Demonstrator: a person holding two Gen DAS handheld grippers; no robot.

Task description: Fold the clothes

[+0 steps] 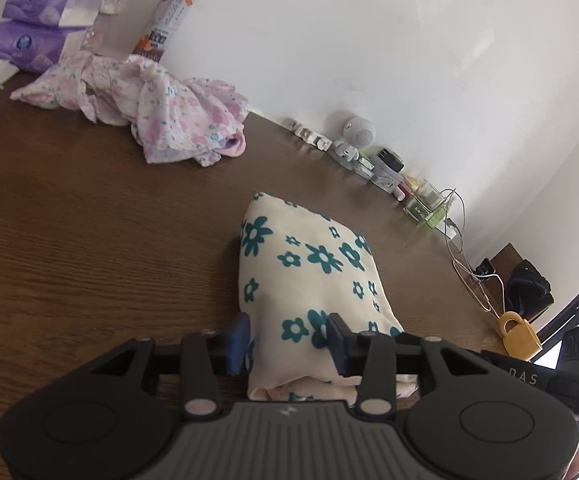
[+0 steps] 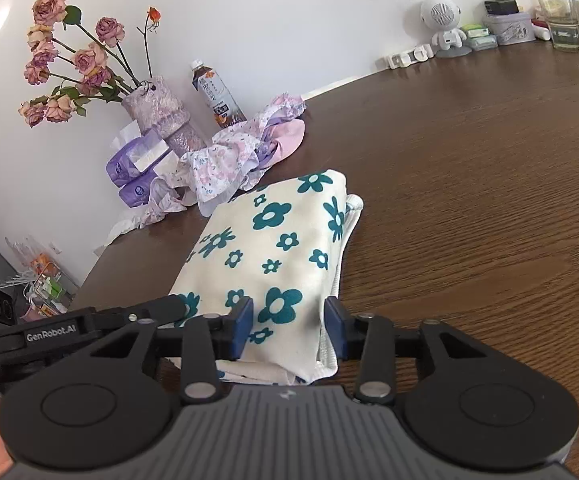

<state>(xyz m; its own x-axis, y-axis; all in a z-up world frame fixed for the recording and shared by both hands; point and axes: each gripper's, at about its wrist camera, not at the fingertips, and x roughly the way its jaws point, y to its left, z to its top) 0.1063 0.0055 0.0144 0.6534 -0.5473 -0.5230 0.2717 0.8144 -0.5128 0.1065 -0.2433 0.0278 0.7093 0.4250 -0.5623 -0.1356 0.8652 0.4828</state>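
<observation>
Currently, the folded cream garment (image 1: 309, 276) with teal flowers lies on the brown wooden table (image 1: 89, 240), its near end reaching between the fingers of both grippers.

Left gripper (image 1: 287, 340): jaws stand apart, released. The near corner of the garment sits in the gap; the right finger rests over the cloth, the left finger lies just beside its edge. No clamping of the fabric is visible.

Right gripper (image 2: 289, 328): jaws likewise spread. The near end of the garment (image 2: 273, 248) fills the gap, with both blue pads (image 2: 242, 328) at or just beside the fabric. Whether the pads press it cannot be told. A white ribbed edge (image 2: 351, 216) protrudes from under the fold on the right side.

Beyond the garment, a crumpled pink floral cloth (image 1: 161, 116) lies well apart, near a drink bottle (image 1: 169, 16) and purple tissue packs (image 1: 37, 28) against the wall. A vase of roses (image 2: 161, 116) stands beside the bottle in the right wrist view.
</observation>
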